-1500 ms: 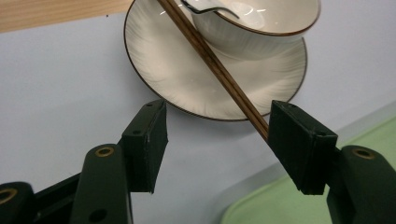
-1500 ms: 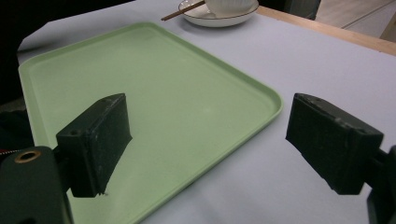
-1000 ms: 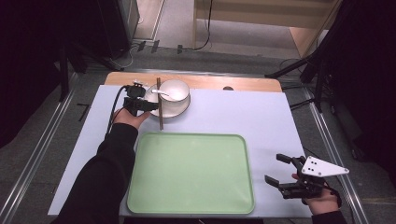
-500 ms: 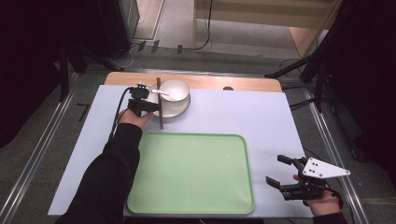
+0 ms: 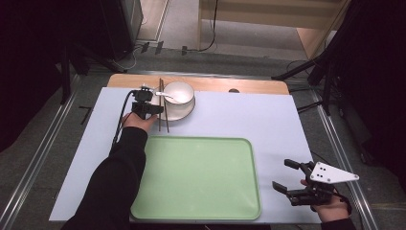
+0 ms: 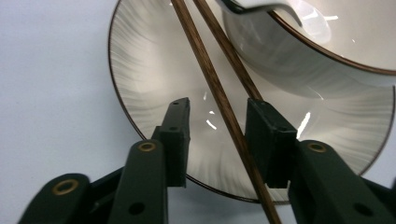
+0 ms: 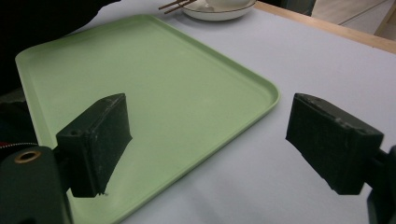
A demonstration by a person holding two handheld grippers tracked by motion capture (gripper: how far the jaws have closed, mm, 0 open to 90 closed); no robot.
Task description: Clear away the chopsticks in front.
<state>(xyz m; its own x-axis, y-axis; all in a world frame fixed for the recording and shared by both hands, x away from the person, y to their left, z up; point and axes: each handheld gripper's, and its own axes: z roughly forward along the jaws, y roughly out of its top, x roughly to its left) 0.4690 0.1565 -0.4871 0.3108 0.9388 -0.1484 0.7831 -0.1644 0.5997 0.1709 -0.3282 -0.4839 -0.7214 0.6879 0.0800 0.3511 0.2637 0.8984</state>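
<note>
A pair of brown chopsticks lies across the left rim of a white plate that carries a white bowl with a white spoon in it. My left gripper is at the plate's left side. In the left gripper view it stands open over the plate, its jaws on either side of the chopsticks without pinching them; the bowl is just beyond. My right gripper rests open at the table's front right, nothing between its jaws.
A large green tray lies bare in the middle front of the white table mat; its right corner is just left of my right gripper. A wooden table edge runs along the back.
My left gripper has edged slightly toward the chopsticks at the plate. The right gripper has stayed in place.
</note>
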